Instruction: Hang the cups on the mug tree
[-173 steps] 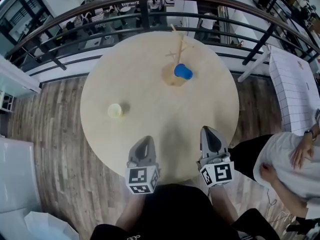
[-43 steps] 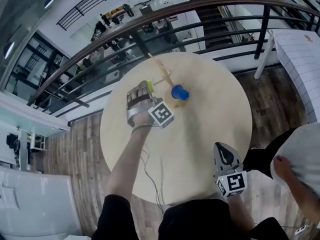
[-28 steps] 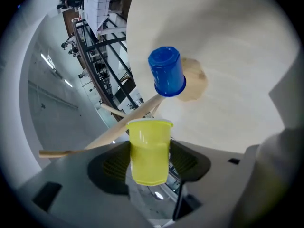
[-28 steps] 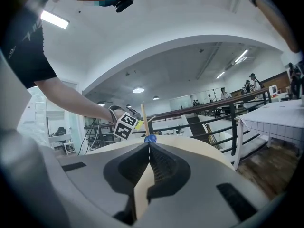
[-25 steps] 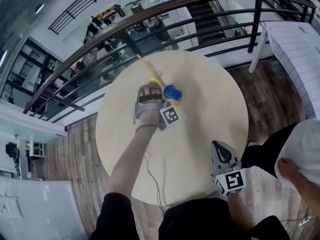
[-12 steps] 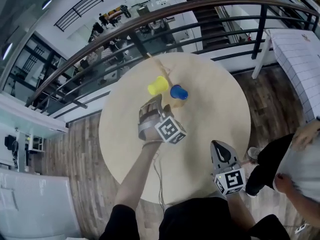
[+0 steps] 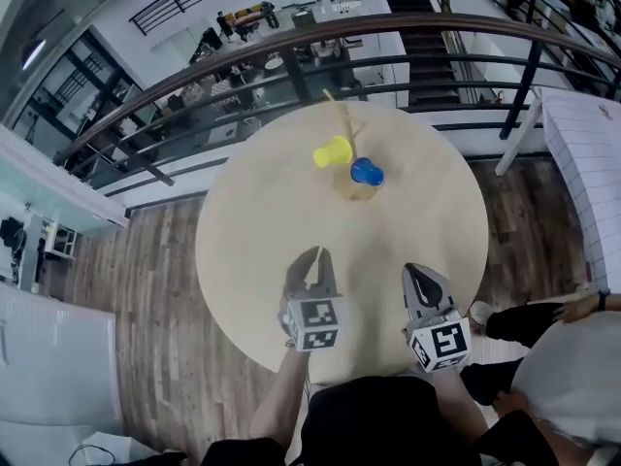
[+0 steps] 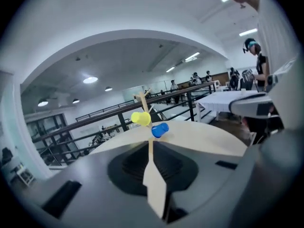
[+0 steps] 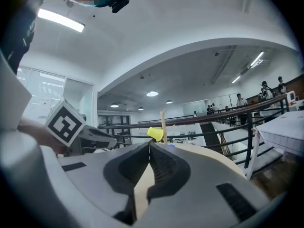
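Head view: yellow cup (image 7: 333, 151) and blue cup (image 7: 366, 171) both hang on the mug tree (image 7: 351, 192) — yellow on the upper left peg, blue lower on the right, each tipped on its side. The tree stands on the far part of the round table (image 7: 262, 221), well apart from both tools. Left tool (image 7: 316, 253) is over the near edge, pointing toward the tree. Its jaws have just been closing, and the left gripper view shows them together with nothing between; the tree is straight ahead past the tips, yellow above blue. Right tool (image 7: 414, 270) is near it on the right — jaws pressed together, empty too. Around the table: dark railing (image 7: 291, 51), wood floor (image 7: 165, 289), a person in a white top (image 7: 572, 367) at lower right.
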`<state>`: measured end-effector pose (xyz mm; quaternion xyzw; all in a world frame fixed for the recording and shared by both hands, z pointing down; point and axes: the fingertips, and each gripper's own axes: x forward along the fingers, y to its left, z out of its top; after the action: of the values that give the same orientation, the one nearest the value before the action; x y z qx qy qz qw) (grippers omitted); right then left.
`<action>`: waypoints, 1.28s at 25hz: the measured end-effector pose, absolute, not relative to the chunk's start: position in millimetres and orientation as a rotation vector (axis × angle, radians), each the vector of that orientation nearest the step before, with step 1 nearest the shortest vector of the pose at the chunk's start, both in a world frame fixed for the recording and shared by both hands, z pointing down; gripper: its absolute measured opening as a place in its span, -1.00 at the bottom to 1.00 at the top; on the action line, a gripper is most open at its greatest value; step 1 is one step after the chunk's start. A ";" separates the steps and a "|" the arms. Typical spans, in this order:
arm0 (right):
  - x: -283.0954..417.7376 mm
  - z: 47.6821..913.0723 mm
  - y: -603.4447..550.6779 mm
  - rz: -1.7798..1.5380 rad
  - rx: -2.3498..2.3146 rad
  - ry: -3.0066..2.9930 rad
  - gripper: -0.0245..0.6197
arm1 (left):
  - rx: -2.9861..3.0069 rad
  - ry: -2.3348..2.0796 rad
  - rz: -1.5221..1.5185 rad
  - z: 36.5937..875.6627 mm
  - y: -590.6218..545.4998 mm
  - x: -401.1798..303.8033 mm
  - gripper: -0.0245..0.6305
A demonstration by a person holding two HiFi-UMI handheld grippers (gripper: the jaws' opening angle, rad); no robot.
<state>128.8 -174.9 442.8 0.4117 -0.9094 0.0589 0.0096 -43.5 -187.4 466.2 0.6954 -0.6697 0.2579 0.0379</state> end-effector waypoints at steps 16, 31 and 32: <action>127.3 427.2 -142.7 0.180 1.284 -2.839 -0.90 | 2.056 -1.902 0.134 462.9 -108.9 -12.6 -0.89; 118.9 429.3 -142.3 0.176 1.234 -2.836 -0.90 | 2.069 -1.900 0.134 451.3 -116.1 -12.6 -0.89; 118.7 429.2 -141.9 0.178 1.235 -2.835 -0.90 | 2.069 -1.899 0.136 451.2 -115.8 -13.0 -0.89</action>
<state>118.7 -141.9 429.2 0.3986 -0.9151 0.0574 0.0218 -13.0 -115.8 451.2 0.7258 -0.6663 0.0476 0.1644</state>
